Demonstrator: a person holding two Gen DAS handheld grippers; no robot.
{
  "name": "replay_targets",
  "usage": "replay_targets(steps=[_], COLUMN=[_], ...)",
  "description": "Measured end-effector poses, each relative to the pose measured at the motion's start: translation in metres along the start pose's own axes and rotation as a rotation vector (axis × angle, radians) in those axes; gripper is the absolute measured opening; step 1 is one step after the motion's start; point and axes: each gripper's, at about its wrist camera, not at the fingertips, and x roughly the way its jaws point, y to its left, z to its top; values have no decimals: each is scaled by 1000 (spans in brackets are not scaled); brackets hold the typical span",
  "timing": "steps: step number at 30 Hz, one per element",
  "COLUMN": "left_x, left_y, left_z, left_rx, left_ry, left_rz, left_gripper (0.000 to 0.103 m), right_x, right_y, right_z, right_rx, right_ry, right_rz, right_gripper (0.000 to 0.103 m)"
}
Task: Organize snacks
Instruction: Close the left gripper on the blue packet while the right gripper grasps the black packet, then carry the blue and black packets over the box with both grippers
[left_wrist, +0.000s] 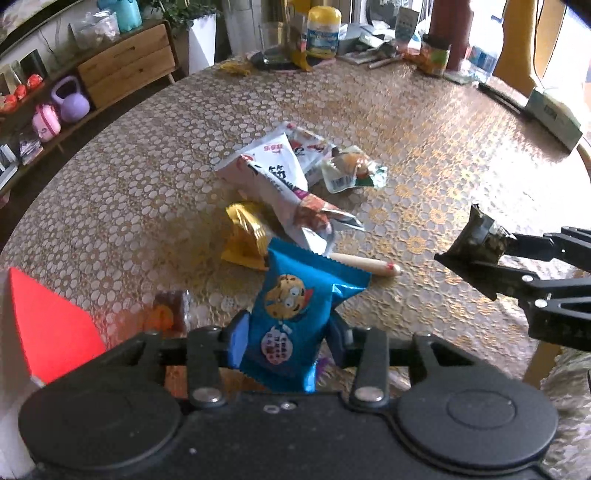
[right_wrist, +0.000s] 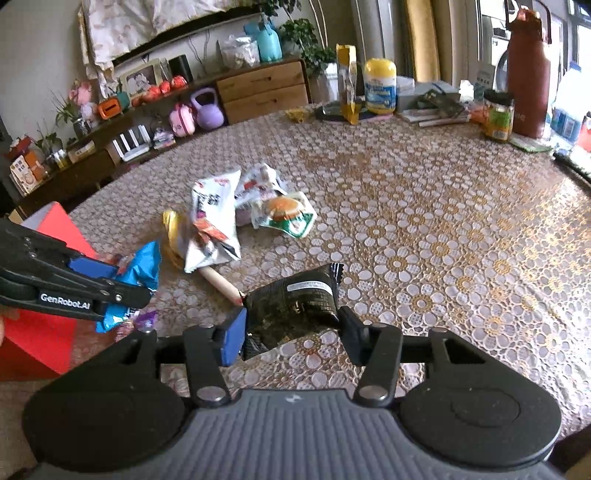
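My left gripper is shut on a blue snack packet with a cartoon cookie face, held above the table; the same blue packet shows at the left of the right wrist view. My right gripper is shut on a dark green-black snack packet, also seen as the dark packet at the right of the left wrist view. On the lace-patterned tablecloth lie a white snack bag, a burger-print packet, a gold packet and a cream sausage stick.
A red box stands at the table's near left edge, with a small orange-brown packet beside it. At the far edge stand a yellow-lidded jar, a glass jar, a tall brown flask and papers. A wooden sideboard lines the wall.
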Motion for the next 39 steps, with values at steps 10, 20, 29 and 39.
replay_targets(steps=[10,20,29,39], left_x=[-59,-129,-177,-215], left_y=[0,11,31,75], left_z=[-22,-55,-89,-126], left_rx=[-71,-158,-222,-293], left_ry=[-60,-130,-173,-201], left_rz=[-13,9,50,121], left_gripper=[41,41,41,41], right_x=[-61,-113,-142,-151], right_y=[27,75,127,198], right_z=[0,-9,-15,-11], right_rx=[-34,-103,-176,-263], right_ry=[-54,-85,-99,-111], right_rz=[47,130,210,296], right_gripper=[53,53,53,53])
